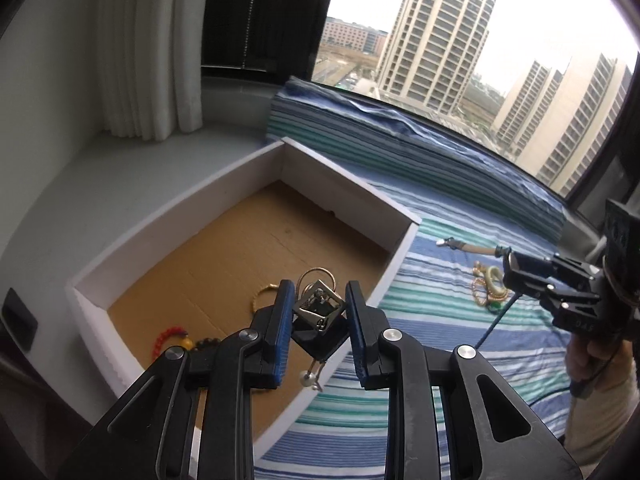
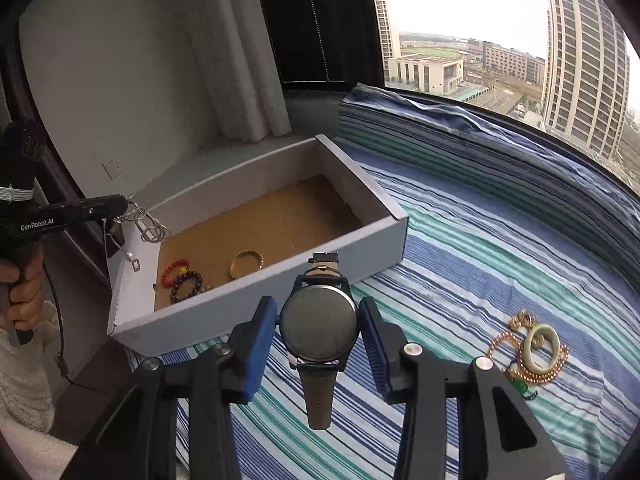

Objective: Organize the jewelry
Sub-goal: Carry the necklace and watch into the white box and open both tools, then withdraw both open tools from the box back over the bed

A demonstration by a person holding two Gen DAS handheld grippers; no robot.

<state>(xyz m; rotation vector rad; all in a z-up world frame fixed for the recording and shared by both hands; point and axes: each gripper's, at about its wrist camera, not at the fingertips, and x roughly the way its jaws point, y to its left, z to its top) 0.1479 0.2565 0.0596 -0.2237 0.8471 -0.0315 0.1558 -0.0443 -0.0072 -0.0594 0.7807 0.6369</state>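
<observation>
My left gripper [image 1: 318, 312] is shut on a silver pendant [image 1: 320, 306] of wire rings and a square frame, which hangs over the near corner of the white cardboard box [image 1: 248, 172]. In the right wrist view the left gripper [image 2: 122, 202] holds the silver pendant [image 2: 140, 226] above the box's left wall. My right gripper [image 2: 319, 320] is shut on a round dark watch [image 2: 319, 322], with its strap hanging down over the striped cloth, just in front of the box [image 2: 360, 176]. In the left wrist view the right gripper [image 1: 510, 266] is at the right edge.
On the box floor lie a red bead bracelet [image 2: 173, 270], a dark bead bracelet [image 2: 186, 286] and a gold bracelet [image 2: 245, 262]. A heap of gold chains [image 2: 532, 376] with a pale green bangle [image 2: 541, 346] rests on the striped cloth [image 2: 480, 260]. Behind stand a window and a curtain.
</observation>
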